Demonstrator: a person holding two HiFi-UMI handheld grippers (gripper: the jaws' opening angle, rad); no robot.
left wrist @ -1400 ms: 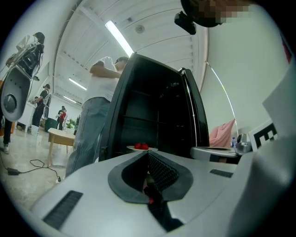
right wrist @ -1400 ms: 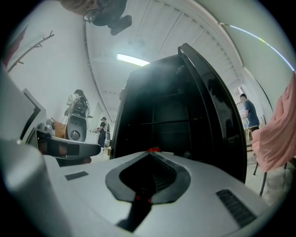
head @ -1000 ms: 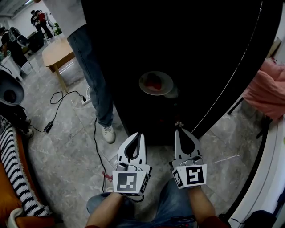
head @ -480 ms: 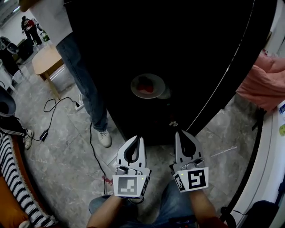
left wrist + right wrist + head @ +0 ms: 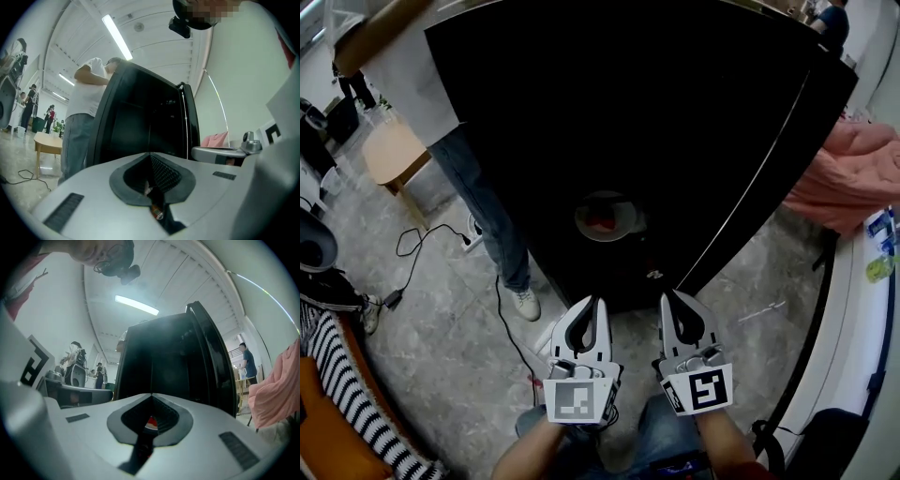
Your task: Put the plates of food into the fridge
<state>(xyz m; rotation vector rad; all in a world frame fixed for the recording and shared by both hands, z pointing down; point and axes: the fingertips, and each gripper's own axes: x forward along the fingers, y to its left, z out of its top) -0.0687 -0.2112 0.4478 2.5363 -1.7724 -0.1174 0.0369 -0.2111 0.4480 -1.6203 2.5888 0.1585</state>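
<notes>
A white plate of red food [image 5: 605,216] sits inside the dark, open black fridge [image 5: 609,112]; in the head view it lies ahead of both grippers. My left gripper [image 5: 593,302] and right gripper [image 5: 668,296] hang side by side below the fridge's bottom edge, above the person's knees. Both are shut with nothing between the jaws. In the left gripper view the left gripper [image 5: 150,154] points at the fridge [image 5: 140,126]. Through the gap behind the right gripper [image 5: 151,395] in its own view, a bit of the red food [image 5: 151,423] shows.
A person in jeans [image 5: 487,206] stands at the fridge's left side. The fridge door [image 5: 769,159] swings out to the right. A pink cloth [image 5: 853,178] and a white counter edge [image 5: 853,328] lie right; a cable [image 5: 422,244] and a wooden table [image 5: 389,150] lie left.
The head view has tilted up and now shows more of the fridge. Both grippers sit a little lower in the frame and closer together, still shut. The plate stays in the fridge.
</notes>
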